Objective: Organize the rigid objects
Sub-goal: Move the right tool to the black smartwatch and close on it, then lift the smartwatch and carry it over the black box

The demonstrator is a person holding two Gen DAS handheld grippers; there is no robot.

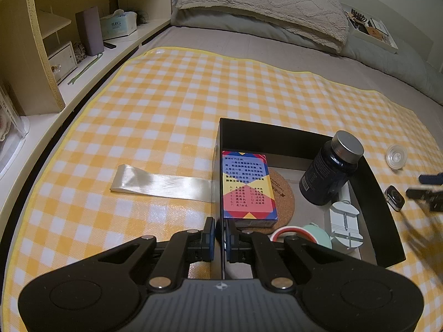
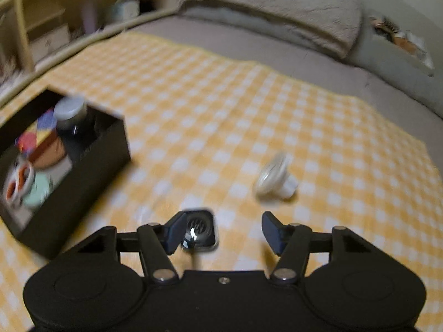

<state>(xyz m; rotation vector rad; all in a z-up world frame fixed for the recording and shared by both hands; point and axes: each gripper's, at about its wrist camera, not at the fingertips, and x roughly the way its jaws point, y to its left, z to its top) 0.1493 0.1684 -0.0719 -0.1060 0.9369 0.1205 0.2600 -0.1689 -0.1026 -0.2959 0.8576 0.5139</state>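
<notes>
A black box (image 1: 277, 135) sits on the checkered cloth and holds a colourful card box (image 1: 247, 185), a cork coaster (image 1: 283, 193), a dark bottle (image 1: 331, 171), tape rolls (image 1: 304, 235) and a grey tool (image 1: 346, 227). My left gripper (image 1: 220, 238) is shut on the box's near wall. My right gripper (image 2: 221, 231) is open just above the cloth; a square watch body (image 2: 200, 231) lies between its fingers, close to the left finger. A small clear cap (image 2: 275, 178) lies beyond it. The box (image 2: 91, 163) shows to the left in the right wrist view.
A satin ribbon (image 1: 163, 184) lies on the cloth left of the box. The watch (image 1: 394, 197) and cap (image 1: 397, 156) lie right of the box. A pillow (image 1: 263, 2) is at the back, shelves (image 1: 55, 55) with clutter on the left.
</notes>
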